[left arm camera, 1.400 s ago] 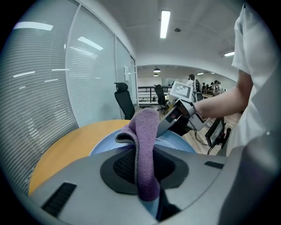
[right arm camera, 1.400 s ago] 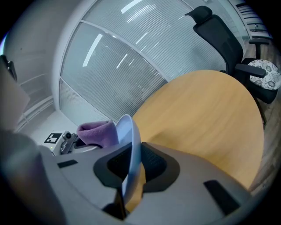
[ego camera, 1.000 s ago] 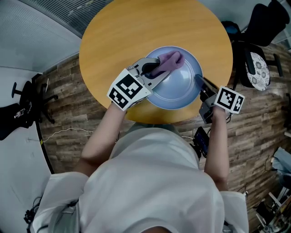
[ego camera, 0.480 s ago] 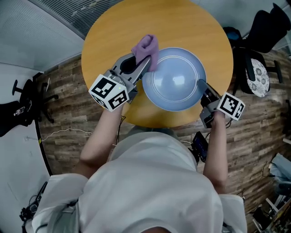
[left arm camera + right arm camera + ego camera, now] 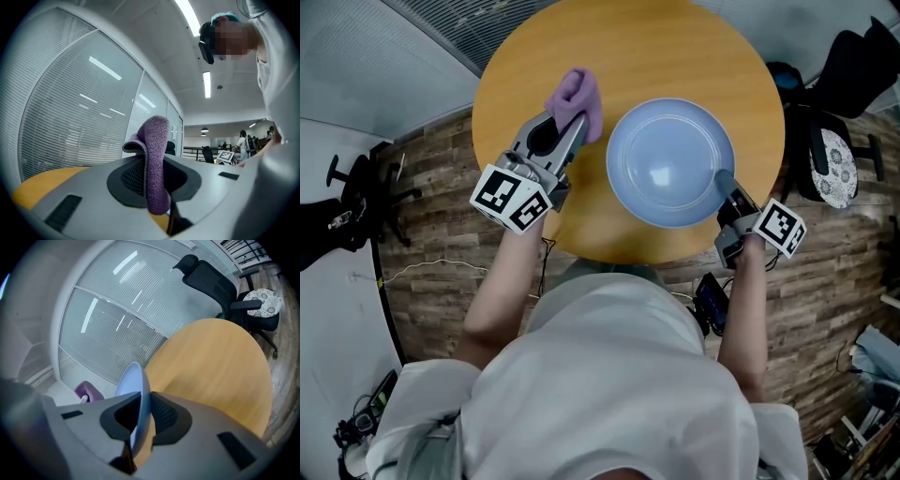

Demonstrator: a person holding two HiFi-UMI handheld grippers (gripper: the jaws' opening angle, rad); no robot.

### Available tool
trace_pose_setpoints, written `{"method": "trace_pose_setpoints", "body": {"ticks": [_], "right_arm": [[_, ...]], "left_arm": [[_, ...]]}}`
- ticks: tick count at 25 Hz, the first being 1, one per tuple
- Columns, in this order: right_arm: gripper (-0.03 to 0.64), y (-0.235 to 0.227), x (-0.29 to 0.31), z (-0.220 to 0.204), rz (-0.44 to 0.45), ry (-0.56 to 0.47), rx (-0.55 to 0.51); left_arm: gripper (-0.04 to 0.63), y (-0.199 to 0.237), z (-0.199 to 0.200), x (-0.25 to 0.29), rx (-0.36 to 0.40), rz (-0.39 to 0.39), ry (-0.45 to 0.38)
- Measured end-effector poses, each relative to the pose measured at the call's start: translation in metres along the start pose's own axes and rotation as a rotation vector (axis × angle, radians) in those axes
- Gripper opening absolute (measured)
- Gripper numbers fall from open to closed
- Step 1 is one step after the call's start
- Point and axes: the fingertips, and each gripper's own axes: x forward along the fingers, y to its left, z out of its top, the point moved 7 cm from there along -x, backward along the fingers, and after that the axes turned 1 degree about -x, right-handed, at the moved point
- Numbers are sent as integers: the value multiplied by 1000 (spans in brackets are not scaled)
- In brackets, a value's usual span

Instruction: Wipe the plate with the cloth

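Observation:
A pale blue plate (image 5: pixel 670 161) lies on the round wooden table (image 5: pixel 694 47), near its front edge. My right gripper (image 5: pixel 724 183) is shut on the plate's right rim; in the right gripper view the rim (image 5: pixel 140 399) runs edge-on between the two pads. My left gripper (image 5: pixel 574 114) holds a purple cloth (image 5: pixel 577 95) and sits left of the plate, apart from it, over the table's left part. In the left gripper view the cloth (image 5: pixel 155 159) stands pinched upright in my left gripper (image 5: pixel 151 180).
The table's edge curves close behind both hands, with wood-plank floor (image 5: pixel 441 244) below it. A black office chair (image 5: pixel 839 75) with a patterned cushion stands to the right of the table. Another dark chair base (image 5: pixel 356 202) is on the left.
My left gripper has carried the cloth off the plate, leftward, to a spot over the bare table. The plate and my right gripper have stayed about where they were.

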Motion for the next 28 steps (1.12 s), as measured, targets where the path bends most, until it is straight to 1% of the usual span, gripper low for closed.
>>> {"method": "trace_pose_setpoints", "body": {"ticks": [2,4,11,13,17,21,24,28], "right_arm": [[58,-5,-2,2,-12,-10,7],[58,-11,-2,4,-21,-21,18],[58,-41,0,6,-62,-61,72],[58,-50,3,5,-72,-72,102],[58,-66,10,3,-84,-88,172],[58,-80,17,3,-101,-83,231],[57,-87,23,5,-125,-54,215],[58,-100,28,10,-150,-10,171]], "left_arm": [[66,2,-1,-4,-33,-2,-26],[65,4,-3,-8,-43,3,-35],[65,-5,-15,-22,55,9,48],[65,-6,-18,-26,62,17,61],[65,-11,-24,-34,42,36,70],[65,-19,-30,-36,57,28,94],[65,-23,-33,-38,68,25,103],[64,-26,-35,-41,62,30,109]]}}
